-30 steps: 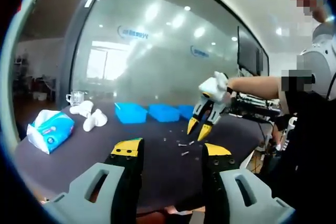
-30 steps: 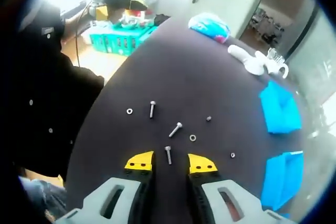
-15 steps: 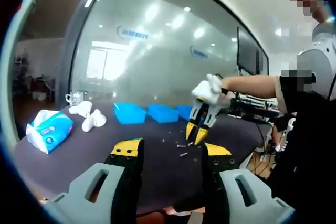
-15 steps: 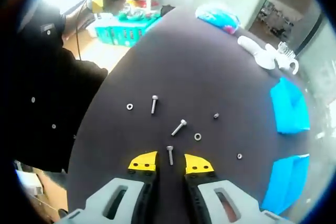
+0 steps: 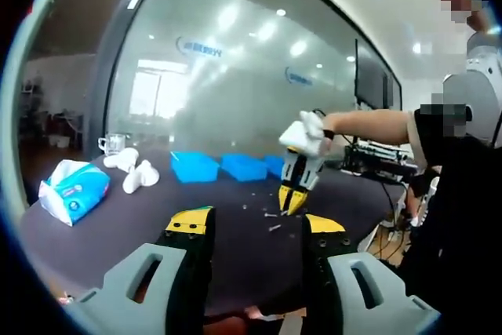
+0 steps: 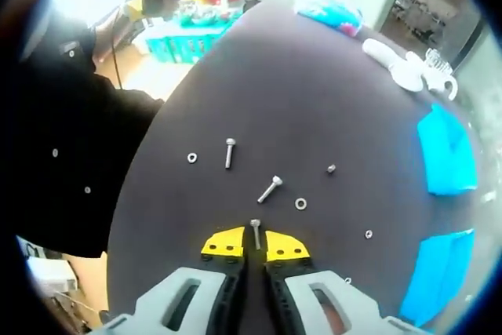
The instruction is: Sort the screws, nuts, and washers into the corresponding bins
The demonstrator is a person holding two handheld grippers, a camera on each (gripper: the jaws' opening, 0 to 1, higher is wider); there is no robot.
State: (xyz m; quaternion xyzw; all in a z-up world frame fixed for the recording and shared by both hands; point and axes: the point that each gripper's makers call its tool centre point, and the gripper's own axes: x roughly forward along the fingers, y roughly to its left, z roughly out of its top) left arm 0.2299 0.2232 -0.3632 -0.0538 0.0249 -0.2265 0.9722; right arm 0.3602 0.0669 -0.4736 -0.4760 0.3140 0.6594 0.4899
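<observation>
- The right tongs [image 6: 246, 245] are being pressed down onto the dark worktop [image 6: 314, 92], with the jaws nearly together and pinching the nearest screw [image 6: 255, 233] by its shank; only the head end is poking out at 12 o'clock from the tips.
- Compared with a second ago, the jaws are being seen much narrower: back then they were spread with that screw lying loose between them, so the grab is basically being made right now.
- In the left gripper view, the right tongs [image 5: 292, 198] are being shown tip-down on the worktop, closed to a point, where earlier they were splayed and higher up.
- The left tongs [image 5: 255, 233] are being held spread, pinching nothing, well back from the parts.
- Still being left loose on the worktop: a second screw [image 6: 269, 189] at about 1 o'clock from the tips, a third screw [image 6: 229, 152] at 11 o'clock, a washer [image 6: 300, 204] just beside the second screw, plus a few other small bits.
- The blue bins [image 6: 449, 154] are being kept at roughly 2 o'clock, well apart from the pile, so a lift and carry is probably what's being called for next.
</observation>
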